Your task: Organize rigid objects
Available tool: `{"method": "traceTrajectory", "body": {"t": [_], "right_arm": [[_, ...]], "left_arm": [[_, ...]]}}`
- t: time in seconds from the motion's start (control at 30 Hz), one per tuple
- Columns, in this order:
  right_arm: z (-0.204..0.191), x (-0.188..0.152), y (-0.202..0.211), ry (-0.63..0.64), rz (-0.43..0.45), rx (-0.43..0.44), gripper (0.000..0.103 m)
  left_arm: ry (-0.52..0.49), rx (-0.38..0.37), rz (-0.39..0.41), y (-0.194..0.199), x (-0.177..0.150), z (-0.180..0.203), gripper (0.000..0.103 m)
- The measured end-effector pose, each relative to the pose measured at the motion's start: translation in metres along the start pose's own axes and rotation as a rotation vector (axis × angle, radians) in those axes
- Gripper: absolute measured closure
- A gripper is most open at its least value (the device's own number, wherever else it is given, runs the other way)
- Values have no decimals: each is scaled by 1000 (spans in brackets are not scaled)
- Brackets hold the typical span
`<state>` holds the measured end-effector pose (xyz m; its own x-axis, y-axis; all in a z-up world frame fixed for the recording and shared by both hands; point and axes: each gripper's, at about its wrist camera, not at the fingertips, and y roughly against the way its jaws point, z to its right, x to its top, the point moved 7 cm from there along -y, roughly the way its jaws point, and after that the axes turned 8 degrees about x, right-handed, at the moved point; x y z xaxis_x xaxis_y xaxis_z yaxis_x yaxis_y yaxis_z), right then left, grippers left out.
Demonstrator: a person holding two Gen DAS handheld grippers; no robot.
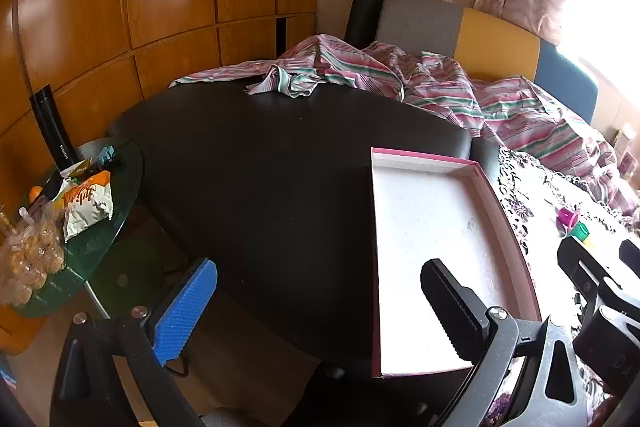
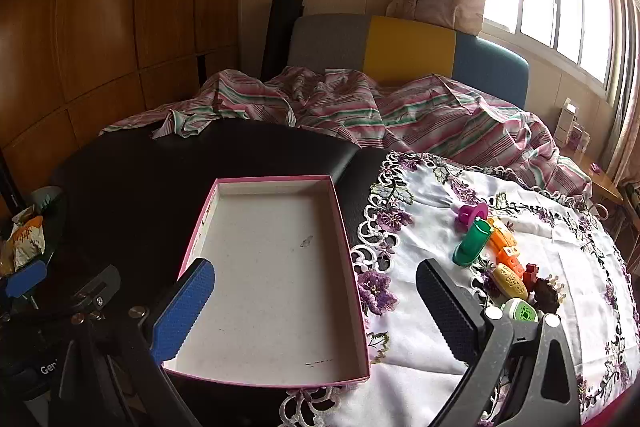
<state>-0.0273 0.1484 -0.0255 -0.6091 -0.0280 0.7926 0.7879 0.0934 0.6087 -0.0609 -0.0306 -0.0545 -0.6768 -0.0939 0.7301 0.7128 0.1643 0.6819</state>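
both tools are wide open and empty right now. the small plastic toys (image 2: 496, 259) sit clustered on the embroidered cloth (image 2: 440, 339), just right of the empty pink box (image 2: 276, 283). i'd send the right tool (image 2: 316, 303) to the green one (image 2: 472, 243) first since it's nearest, pinching across its narrow sides.

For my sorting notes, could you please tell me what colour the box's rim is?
Pink, with a white inside; the box shows best in the right wrist view.
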Motion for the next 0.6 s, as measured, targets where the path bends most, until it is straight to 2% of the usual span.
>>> {"method": "traceTrajectory", "body": {"t": [0.6], "right_arm": [[16, -6, -8, -33, -22, -5, 0]], "left_arm": [[-44, -11, -21, -2, -2, 15, 0]]}}
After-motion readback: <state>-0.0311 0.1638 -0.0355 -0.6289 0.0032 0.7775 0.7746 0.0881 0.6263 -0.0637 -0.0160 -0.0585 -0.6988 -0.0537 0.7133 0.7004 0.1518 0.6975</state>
